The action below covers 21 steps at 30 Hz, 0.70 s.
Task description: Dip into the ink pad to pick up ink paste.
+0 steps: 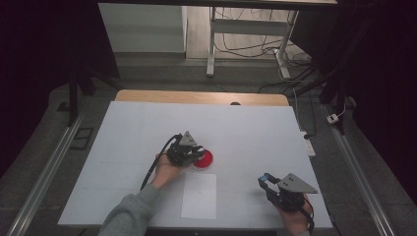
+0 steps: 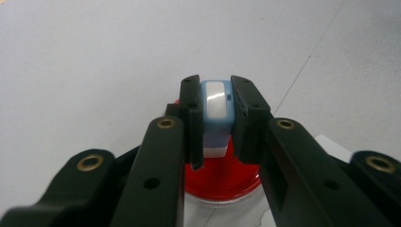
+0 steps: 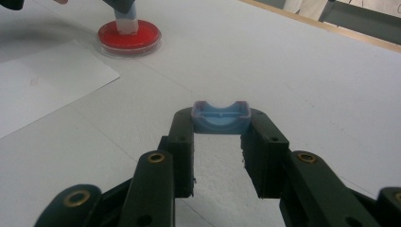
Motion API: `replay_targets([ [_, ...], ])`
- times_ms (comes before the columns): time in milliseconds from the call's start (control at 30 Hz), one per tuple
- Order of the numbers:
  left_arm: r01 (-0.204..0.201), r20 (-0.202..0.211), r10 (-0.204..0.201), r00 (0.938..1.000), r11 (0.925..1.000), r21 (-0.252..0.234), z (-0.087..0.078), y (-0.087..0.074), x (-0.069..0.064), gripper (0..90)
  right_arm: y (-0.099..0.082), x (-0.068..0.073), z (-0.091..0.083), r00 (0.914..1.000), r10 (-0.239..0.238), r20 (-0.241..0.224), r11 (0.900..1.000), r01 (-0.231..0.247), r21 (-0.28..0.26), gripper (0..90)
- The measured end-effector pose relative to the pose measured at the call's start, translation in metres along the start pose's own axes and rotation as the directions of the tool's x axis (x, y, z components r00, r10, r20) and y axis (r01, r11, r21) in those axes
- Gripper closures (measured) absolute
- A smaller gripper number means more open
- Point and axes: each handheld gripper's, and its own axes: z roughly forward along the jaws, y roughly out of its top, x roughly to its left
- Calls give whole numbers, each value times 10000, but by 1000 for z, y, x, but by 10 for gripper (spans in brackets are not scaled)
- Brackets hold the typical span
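Blue-white stamp (image 2: 217,106) upright on red dish (image 2: 222,177)

No readable writing anywhere here: no label, brand, number or sign can be made out on anything. The white sheet of paper (image 1: 198,195) carries a faint reddish mark, too small and blurred to read.

Glossy plastic stamp (image 2: 217,111), red ink dish (image 3: 129,36) shiny; matt paper sheet (image 1: 199,195).
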Motion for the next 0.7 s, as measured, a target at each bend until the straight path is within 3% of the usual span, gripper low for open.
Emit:
replay_targets([
  [100, 29, 67, -31, 10000, 9998, 198, 1, 4, 1, 763, 0, 0, 1, 10000, -13, -38, 10000, 13, 5, 652],
  [433, 6, 36, -7, 10000, 9997, 224, 0, 3, 1, 763, 0, 1, 1, 10000, -5, -42, 10000, 5, -7, 652],
  [600, -5, -75, 6, 10000, 9998, 176, 0, 3, -1, 762, 0, 1, 0, 10000, -6, -38, 10000, 5, -62, 652],
  [700, -45, -62, 44, 10000, 9999, -153, -2, 4, -1, 761, 0, 0, 0, 10000, 30, -47, 10000, -31, -62, 652],
])
